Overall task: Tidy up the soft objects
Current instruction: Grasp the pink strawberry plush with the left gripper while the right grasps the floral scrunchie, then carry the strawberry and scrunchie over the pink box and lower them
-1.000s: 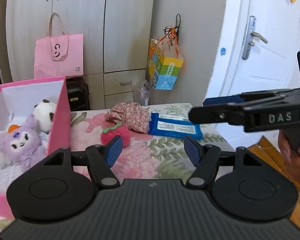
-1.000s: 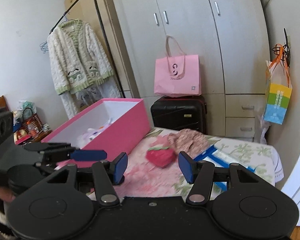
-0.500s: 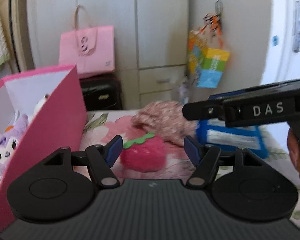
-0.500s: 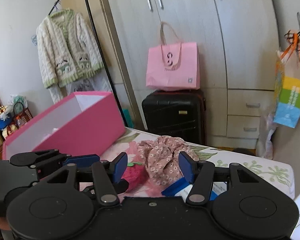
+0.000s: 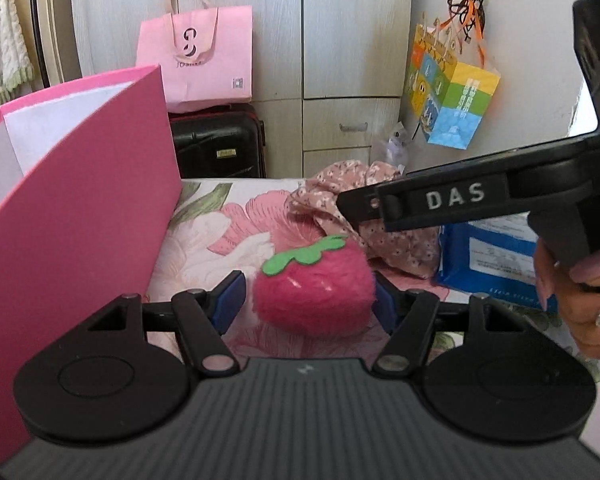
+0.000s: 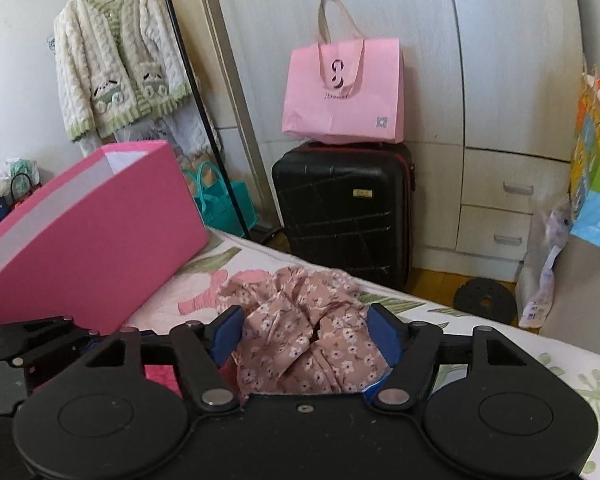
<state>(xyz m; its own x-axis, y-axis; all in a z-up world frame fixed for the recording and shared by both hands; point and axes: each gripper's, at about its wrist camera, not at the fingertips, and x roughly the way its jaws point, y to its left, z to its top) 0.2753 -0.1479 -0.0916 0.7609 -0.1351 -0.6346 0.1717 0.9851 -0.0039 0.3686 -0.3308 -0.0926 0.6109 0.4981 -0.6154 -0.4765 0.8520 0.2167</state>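
Note:
A pink plush strawberry with a green felt top lies on the floral bedspread. My left gripper is open with its blue pads on either side of the strawberry. A crumpled pink floral cloth lies just behind it. My right gripper is open and straddles that cloth; it also shows from the side in the left wrist view. The pink storage box stands at the left, also in the right wrist view.
A blue wet-wipes pack lies right of the cloth. Behind the bed stand a black suitcase with a pink paper bag on it, wardrobe doors, a hanging colourful bag and a cardigan on a rack.
Both grippers have moved forward and down. The strawberry now sits between the left pads, and the floral cloth sits between the right pads. Both stay open.

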